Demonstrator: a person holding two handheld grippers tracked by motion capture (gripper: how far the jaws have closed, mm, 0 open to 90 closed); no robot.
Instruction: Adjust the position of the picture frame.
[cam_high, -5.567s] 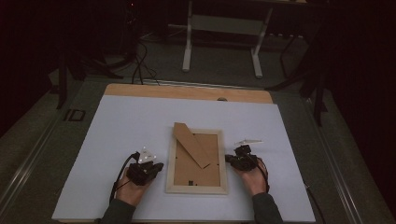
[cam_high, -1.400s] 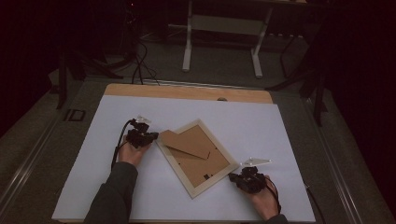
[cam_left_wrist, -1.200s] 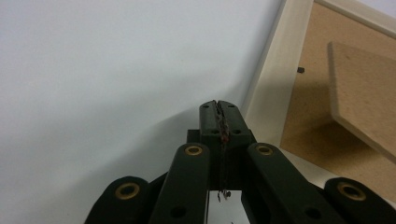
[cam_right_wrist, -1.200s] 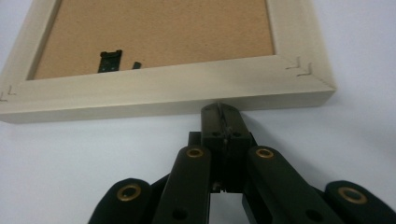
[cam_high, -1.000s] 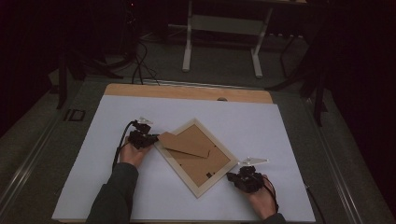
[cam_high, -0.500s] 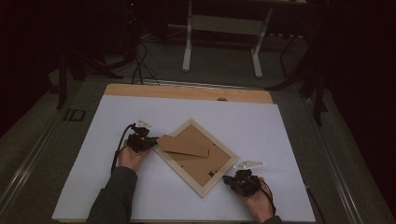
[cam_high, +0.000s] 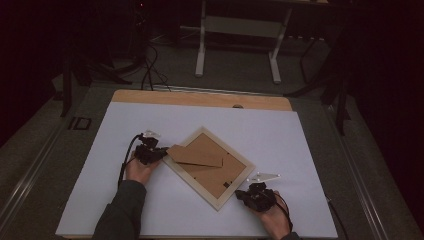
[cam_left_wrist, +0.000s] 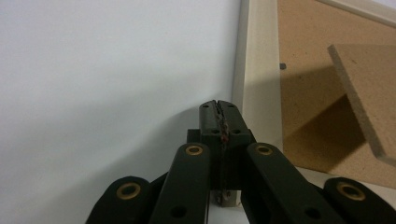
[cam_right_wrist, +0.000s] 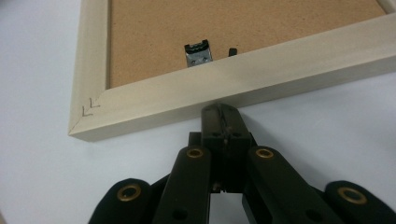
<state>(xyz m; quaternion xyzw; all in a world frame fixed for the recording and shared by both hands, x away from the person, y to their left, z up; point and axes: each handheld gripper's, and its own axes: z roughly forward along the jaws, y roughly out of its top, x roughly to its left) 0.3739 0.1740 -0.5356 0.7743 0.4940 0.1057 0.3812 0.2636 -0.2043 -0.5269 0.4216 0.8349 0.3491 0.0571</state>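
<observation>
picture frame (cam_high: 209, 167) lies face-down, skewed, mid-bench. left gripper (cam_high: 148, 153) and right gripper (cam_high: 256, 194), both closed and empty, press tips against opposite frame edges. advise equal, low pushes to turn it without lifting.

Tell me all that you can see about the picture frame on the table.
The picture frame lies face down on the white table, turned like a diamond. Its border looks like pale wood with mitred corners; the back is brown fibreboard. A fibreboard stand is propped up from the back, and a small metal hanger sits near one edge. The shut left gripper is at one side and the shut right gripper at the opposite side, both close against the border.
</observation>
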